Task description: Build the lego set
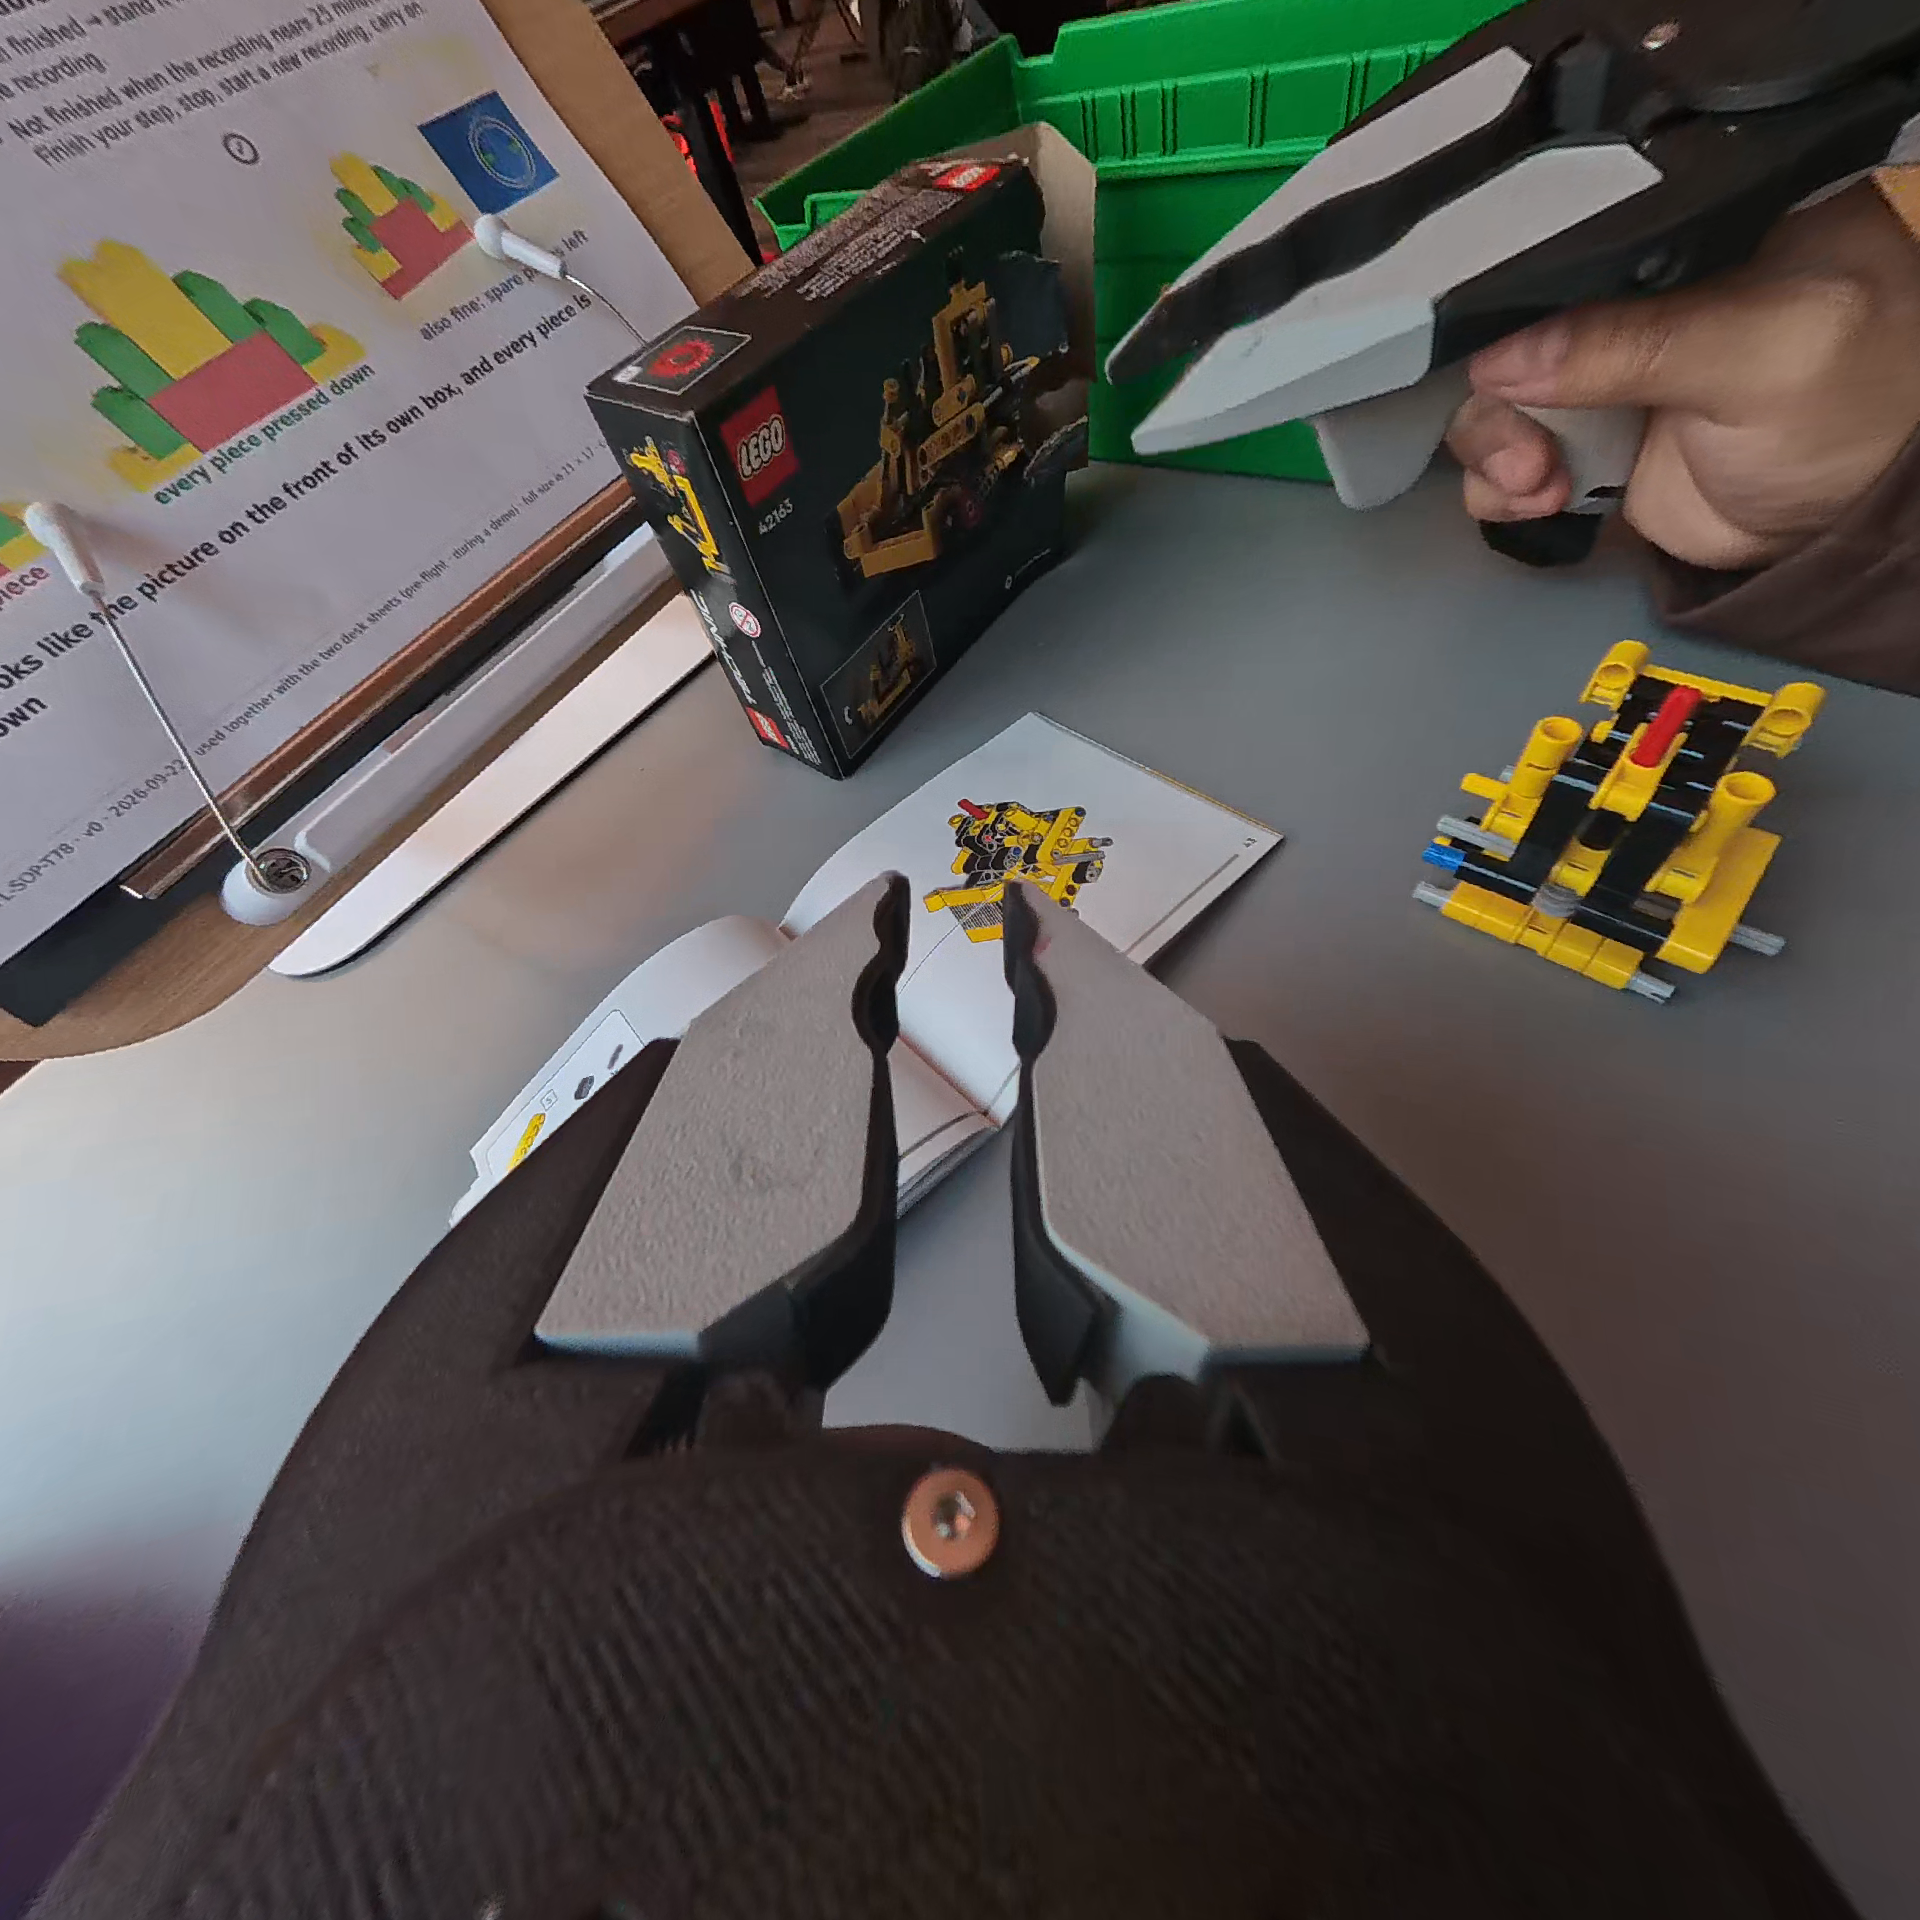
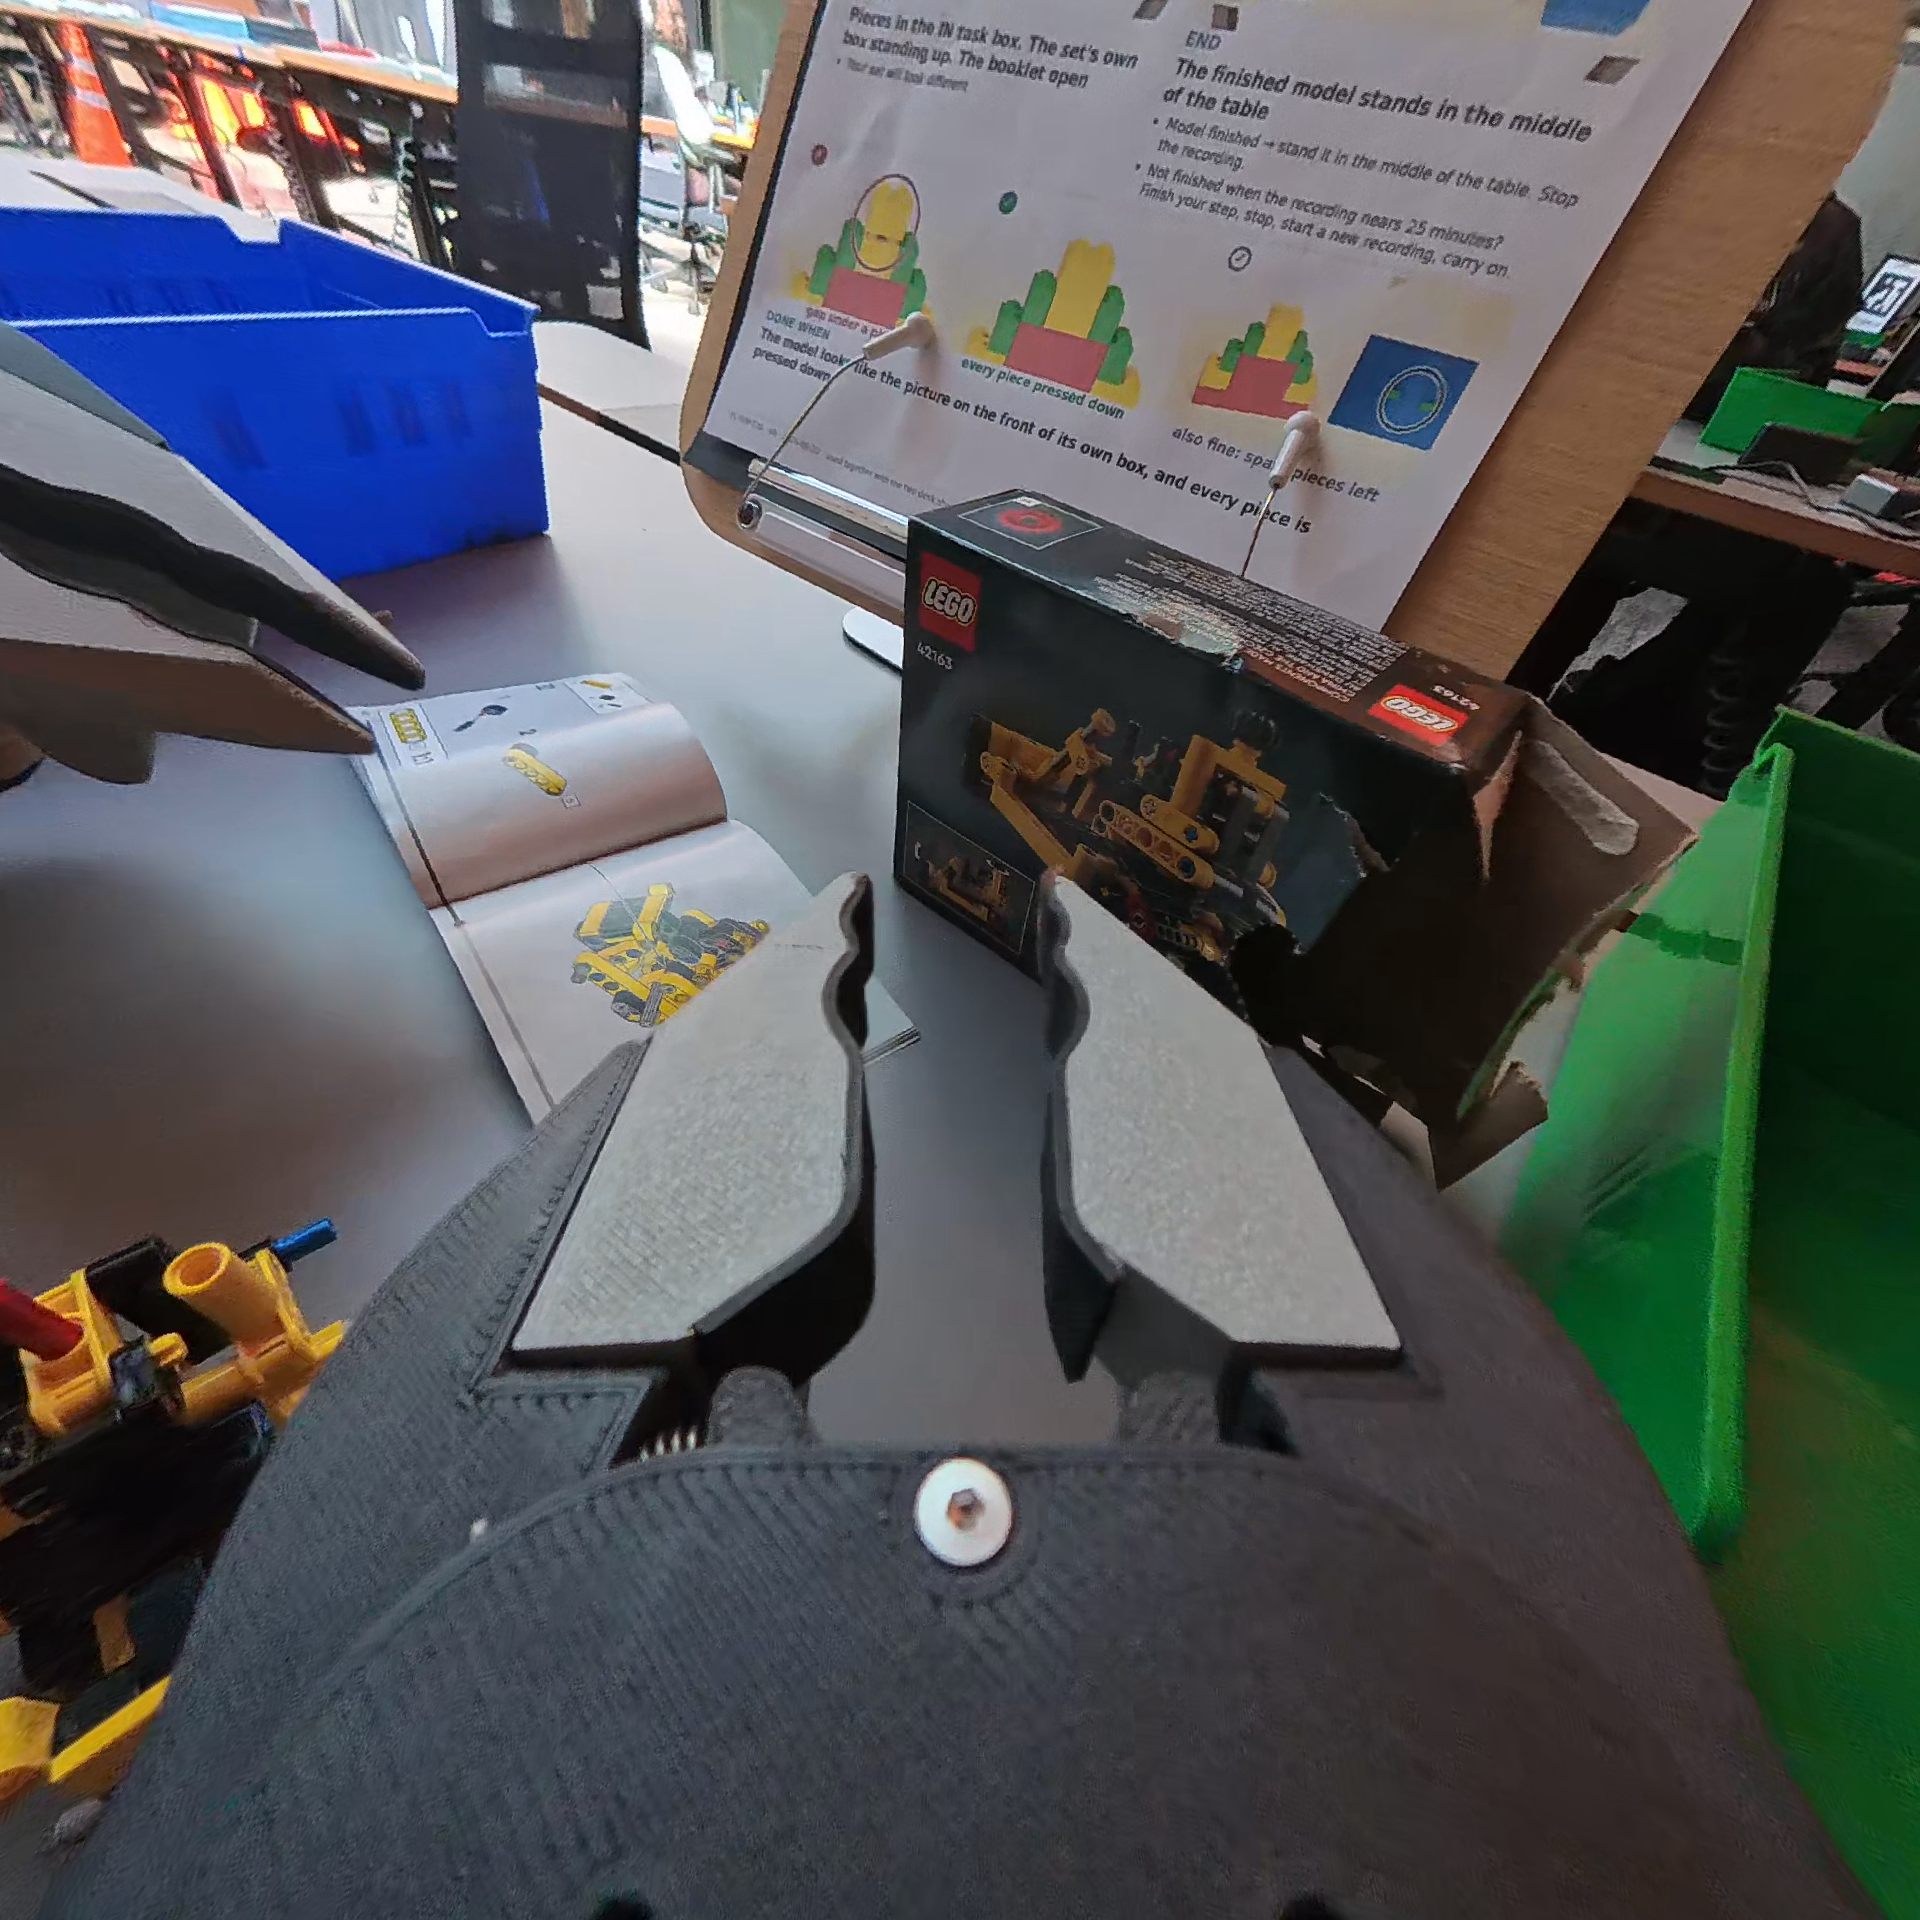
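A partly built yellow and black lego model [image 1: 1605, 821] with a red pin on top stands on the grey table [image 1: 1351, 1143], to the right of my left gripper. My left gripper [image 1: 954, 900] is open and empty, hovering over the open instruction booklet [image 1: 1174, 831]. My right gripper [image 2: 956, 899] is open and empty, above the table between the booklet [image 2: 582, 831] and the black set box [image 2: 1143, 790]. The model [image 2: 135, 1382] is at its lower left. In the left wrist view a hand holds the right gripper [image 1: 1132, 405] up at the far right.
The set box [image 1: 862, 468] stands upright behind the booklet. A green bin [image 1: 1195, 135] is at the back right and shows at the right edge of the right wrist view [image 2: 1714, 1143]. A blue bin [image 2: 312, 395] is at the back left. An instruction board [image 1: 260, 364] stands behind. The left gripper's tips are roughly 15 cm from the right gripper's.
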`<state>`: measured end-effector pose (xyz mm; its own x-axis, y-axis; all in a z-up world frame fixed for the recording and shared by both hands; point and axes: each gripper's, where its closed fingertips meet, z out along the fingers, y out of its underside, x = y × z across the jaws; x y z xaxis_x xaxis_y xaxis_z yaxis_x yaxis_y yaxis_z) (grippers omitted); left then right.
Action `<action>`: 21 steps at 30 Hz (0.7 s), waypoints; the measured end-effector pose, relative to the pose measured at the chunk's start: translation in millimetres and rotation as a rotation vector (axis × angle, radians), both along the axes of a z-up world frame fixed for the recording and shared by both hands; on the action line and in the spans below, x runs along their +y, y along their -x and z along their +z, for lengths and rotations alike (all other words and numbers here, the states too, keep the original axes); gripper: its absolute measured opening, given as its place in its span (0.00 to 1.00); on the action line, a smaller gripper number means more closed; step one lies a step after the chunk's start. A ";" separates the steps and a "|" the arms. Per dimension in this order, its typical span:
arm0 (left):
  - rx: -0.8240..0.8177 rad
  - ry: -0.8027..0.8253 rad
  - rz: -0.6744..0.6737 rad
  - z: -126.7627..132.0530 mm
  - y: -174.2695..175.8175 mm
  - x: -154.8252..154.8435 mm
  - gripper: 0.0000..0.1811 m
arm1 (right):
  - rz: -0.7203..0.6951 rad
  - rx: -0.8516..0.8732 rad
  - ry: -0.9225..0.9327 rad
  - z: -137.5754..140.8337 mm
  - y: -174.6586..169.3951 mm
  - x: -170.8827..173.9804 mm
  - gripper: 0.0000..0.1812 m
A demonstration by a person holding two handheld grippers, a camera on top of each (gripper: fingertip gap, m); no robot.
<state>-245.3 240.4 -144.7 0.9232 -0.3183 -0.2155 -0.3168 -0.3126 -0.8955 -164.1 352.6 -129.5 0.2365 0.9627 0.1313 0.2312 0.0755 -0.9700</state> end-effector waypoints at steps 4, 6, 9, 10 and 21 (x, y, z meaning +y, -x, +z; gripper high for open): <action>-0.015 -0.009 0.018 3.1 5.0 0.4 0.08 | 0.014 -0.063 0.079 -15.6 5.4 -3.1 0.34; -0.025 -0.013 0.026 5.9 8.1 -0.1 0.08 | 0.020 -0.094 0.093 -21.6 6.5 -4.1 0.28; -0.046 -0.034 0.026 13.0 8.4 -1.2 0.08 | 0.006 -0.078 0.060 -16.2 3.4 -1.0 0.19; -0.048 -0.038 0.025 14.2 8.0 -1.5 0.08 | -0.005 -0.068 0.062 -14.3 1.8 1.6 0.19; -0.235 -0.067 -0.134 84.8 2.2 -65.5 0.18 | -0.018 0.030 0.088 7.9 -10.8 9.3 0.16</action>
<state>-247.5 174.9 -59.9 0.9011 -0.4328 -0.0250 -0.1322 -0.2193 -0.9667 -153.3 361.9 -121.6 0.2565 0.9657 0.0390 0.2028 -0.0143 -0.9791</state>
